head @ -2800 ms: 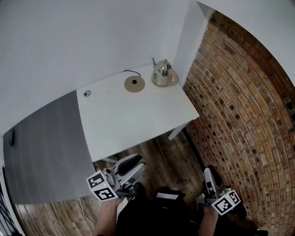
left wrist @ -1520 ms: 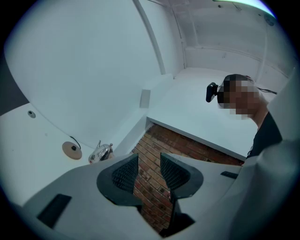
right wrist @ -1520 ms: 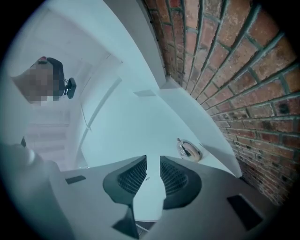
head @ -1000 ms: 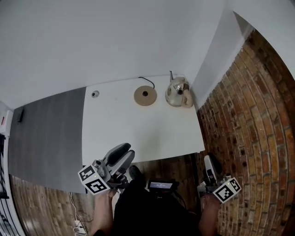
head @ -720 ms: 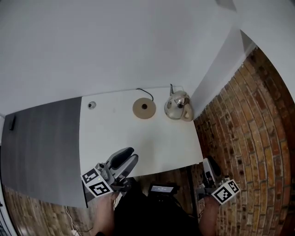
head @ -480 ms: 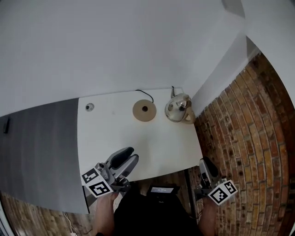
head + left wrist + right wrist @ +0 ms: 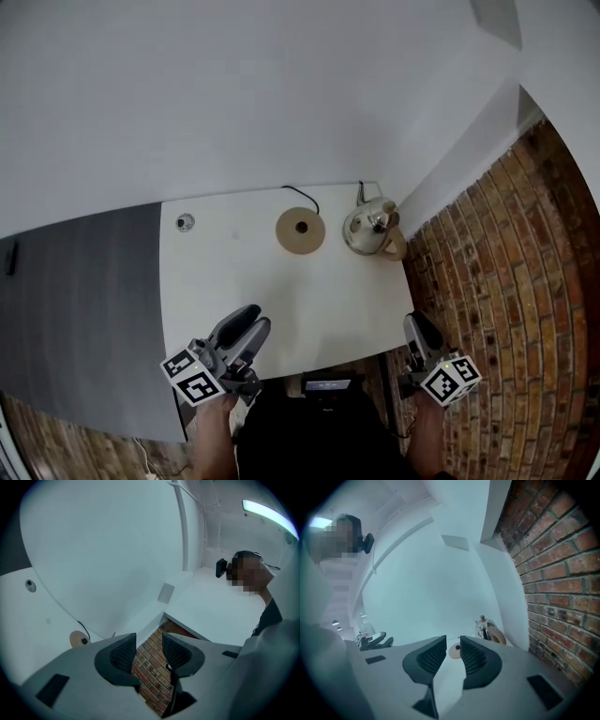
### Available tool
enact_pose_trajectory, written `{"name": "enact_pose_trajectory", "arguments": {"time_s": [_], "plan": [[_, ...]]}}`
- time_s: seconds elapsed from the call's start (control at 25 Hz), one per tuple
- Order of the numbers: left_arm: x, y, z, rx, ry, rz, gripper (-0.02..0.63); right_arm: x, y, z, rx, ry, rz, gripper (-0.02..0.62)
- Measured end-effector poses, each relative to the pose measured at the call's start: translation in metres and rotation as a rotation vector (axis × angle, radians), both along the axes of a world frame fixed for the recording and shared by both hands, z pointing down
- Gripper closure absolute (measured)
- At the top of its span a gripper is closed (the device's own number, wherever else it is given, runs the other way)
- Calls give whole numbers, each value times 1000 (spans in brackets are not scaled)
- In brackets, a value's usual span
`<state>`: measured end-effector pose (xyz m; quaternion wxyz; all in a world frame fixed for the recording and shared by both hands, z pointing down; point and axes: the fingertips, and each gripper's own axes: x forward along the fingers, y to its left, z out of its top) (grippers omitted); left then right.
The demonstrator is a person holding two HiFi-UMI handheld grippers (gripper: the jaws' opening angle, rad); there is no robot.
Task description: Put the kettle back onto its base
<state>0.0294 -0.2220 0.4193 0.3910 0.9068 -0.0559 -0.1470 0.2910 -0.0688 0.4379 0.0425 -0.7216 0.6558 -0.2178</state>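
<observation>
The shiny steel kettle with the tan handle [image 7: 370, 230] stands upright at the far right corner of the white surface [image 7: 234, 281]. It is off its round tan base with the dark centre stud [image 7: 300, 230], which lies just to the kettle's left, close but not touching. A thin black cord [image 7: 296, 192] runs from the base toward the white wall behind. Your left tool [image 7: 251, 323] hovers over the near edge of the surface, well apart from both things. Its jaws have just been opening and stand released, with only red brick wall [image 7: 506, 281] showing through the gap in the left gripper view. Your right tool [image 7: 417, 328] sits off the near right corner of the surface, beside the brick wall. Its jaws are parted by a narrow gap and grasp nothing. In the right gripper view the base shows far off through that gap, with the kettle to its right. A small round metal fitting [image 7: 185, 222] sits at the far left of the surface.
</observation>
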Motion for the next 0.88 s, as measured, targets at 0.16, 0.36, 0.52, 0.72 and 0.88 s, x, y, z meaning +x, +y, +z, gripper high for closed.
{"name": "enact_pose_trajectory", "arguments": {"time_s": [0.16, 0.36, 0.52, 0.72, 0.88], "plan": [[15, -10, 4, -8, -48, -22, 404, 29, -11, 16, -24, 4, 8, 518], [43, -22, 0, 3, -120, -42, 390, 75, -38, 29, -43, 57, -10, 488], [64, -27, -10, 34, -178, -82, 390, 112, -63, 43, -71, 119, -46, 440], [69, -19, -10, 56, -271, -151, 391, 145, -97, 70, -100, 185, -96, 440], [53, -17, -3, 32, -313, -227, 391, 151, -124, 97, -157, 238, -142, 440]]}}
